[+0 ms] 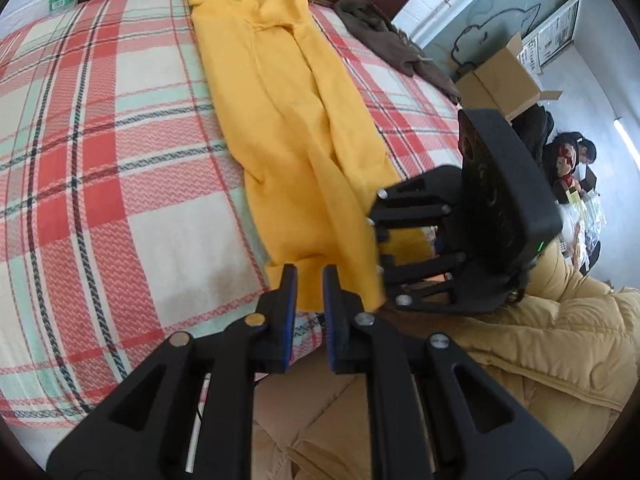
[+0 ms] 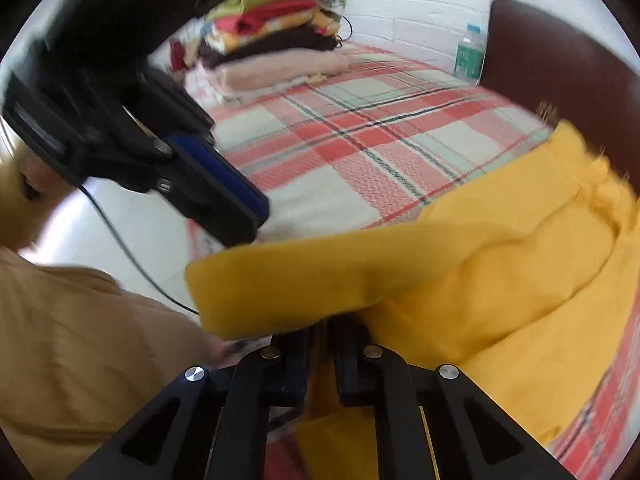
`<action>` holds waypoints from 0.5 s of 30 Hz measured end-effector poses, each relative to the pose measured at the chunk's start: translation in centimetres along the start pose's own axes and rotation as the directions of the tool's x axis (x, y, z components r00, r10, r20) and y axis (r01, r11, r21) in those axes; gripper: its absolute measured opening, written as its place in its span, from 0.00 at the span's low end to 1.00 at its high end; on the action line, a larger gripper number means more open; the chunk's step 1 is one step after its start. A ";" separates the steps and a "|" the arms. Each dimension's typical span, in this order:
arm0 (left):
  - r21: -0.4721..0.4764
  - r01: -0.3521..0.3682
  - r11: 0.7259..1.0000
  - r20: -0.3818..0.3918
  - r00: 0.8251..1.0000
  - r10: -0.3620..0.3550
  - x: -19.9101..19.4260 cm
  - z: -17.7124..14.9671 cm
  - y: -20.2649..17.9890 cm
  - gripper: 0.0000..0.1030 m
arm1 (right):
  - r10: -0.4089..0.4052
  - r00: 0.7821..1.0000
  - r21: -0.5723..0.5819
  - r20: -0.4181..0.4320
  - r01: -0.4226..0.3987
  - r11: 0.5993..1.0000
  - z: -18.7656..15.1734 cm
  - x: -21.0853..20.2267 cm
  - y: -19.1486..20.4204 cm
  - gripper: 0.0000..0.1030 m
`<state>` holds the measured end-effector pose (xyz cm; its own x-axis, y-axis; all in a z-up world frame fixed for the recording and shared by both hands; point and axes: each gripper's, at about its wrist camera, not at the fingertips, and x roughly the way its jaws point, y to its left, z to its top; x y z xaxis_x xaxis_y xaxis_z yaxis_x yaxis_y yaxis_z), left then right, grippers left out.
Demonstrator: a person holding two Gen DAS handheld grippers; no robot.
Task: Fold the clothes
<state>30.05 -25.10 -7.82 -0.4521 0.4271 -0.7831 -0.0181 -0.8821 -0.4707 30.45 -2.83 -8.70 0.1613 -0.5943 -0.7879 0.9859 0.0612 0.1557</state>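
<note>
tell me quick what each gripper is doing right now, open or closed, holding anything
Left gripper: open, holding nothing, at the near edge of the yellow garment.
Right gripper: shut on the yellow garment's near edge.

Soft, even daylight fills both views, with only faint shadows under the yellow garment (image 1: 288,128) on the plaid blanket (image 1: 100,160). Both pictures bend strongly toward their dark round edges. The left wrist view is mostly sharp. The right wrist view is smeared with motion blur, worst on the left gripper (image 2: 224,196), and the floor (image 2: 132,232) glares white
</note>
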 end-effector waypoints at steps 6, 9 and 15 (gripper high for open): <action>0.008 0.013 1.000 0.045 0.999 -0.014 -0.3 0.2 0.3 0.66 | 0.151 0.988 0.078 -0.018 -0.149 0.986 -1.6 -1.8 -0.7 0.11; -0.020 -0.014 1.000 0.001 1.000 0.014 2.0 0.1 1.2 0.66 | 0.177 0.984 0.101 0.000 -0.176 0.979 -2.5 -2.8 -1.0 0.29; -0.077 0.027 0.997 -0.079 0.996 -0.033 5.4 -0.3 2.3 0.66 | 0.064 0.982 0.300 0.180 -0.117 0.947 -6.1 -9.0 -5.2 0.51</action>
<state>27.86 -24.73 -13.23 -0.3796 0.4706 -0.7965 0.0382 -0.8523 -0.5217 24.15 7.15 -6.05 0.2138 -0.7238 -0.6560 0.9011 -0.1132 0.4186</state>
